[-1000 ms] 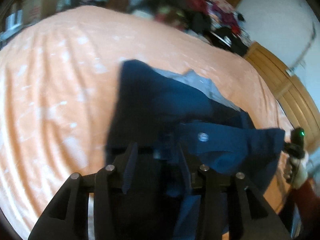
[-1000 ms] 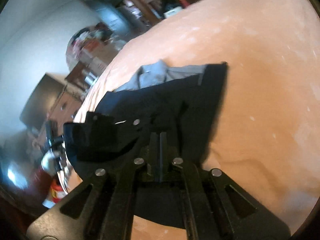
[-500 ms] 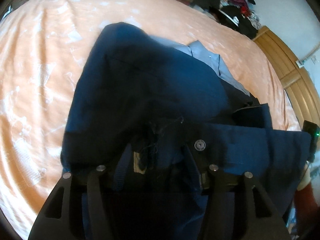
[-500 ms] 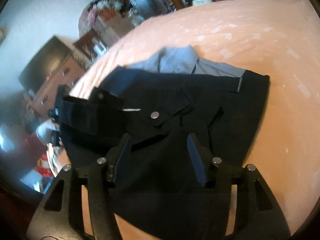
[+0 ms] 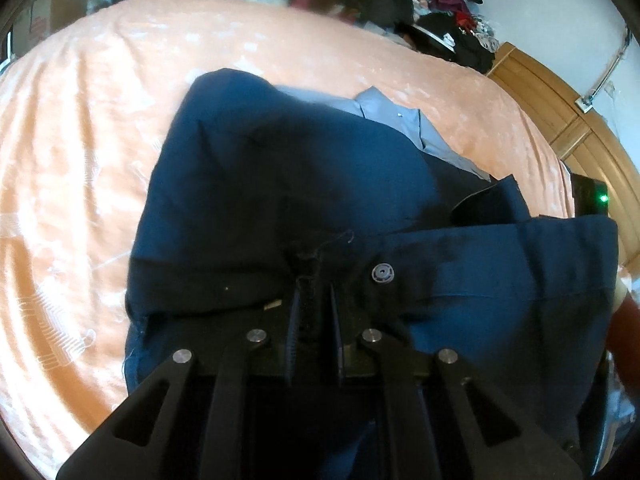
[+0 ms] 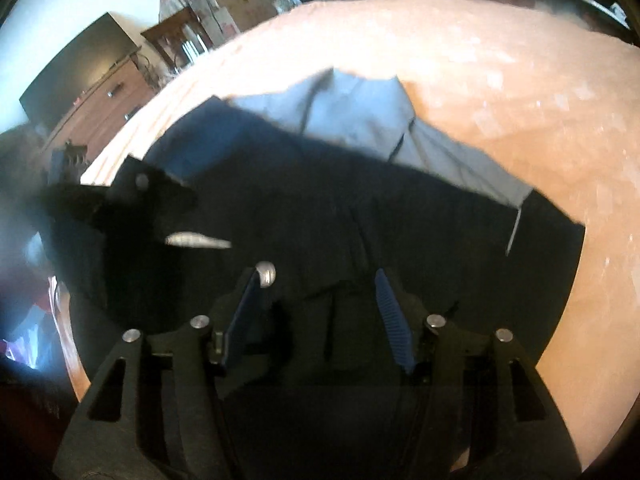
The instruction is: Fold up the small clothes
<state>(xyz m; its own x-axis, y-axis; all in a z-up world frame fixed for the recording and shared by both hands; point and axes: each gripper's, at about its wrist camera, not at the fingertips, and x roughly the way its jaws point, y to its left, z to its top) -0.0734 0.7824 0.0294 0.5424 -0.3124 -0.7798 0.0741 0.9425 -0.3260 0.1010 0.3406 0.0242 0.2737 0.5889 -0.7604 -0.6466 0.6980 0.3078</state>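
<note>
— Where are the clothes?

— The dark blue garment (image 5: pixel 288 184) lies on the orange bedsheet (image 5: pixel 80 160), right in front of me. A light grey piece (image 6: pixel 372 120) sticks out from under its far edge.

— What does your left gripper (image 5: pixel 314 312) do?

— Its two fingers are squeezed close together, with a dark bit of the garment pinched between them, next to a round snap button (image 5: pixel 383 273).

— And the right gripper (image 6: pixel 316 312)?

— Its fingers (image 6: pixel 394 320) are spread wide apart over the dark cloth. I see nothing held between them.

— Anything else?

— A heap of other clothes (image 5: pixel 420 4) sits past the bed, and a wooden dresser (image 6: pixel 100 108) stands off to the side.
</note>
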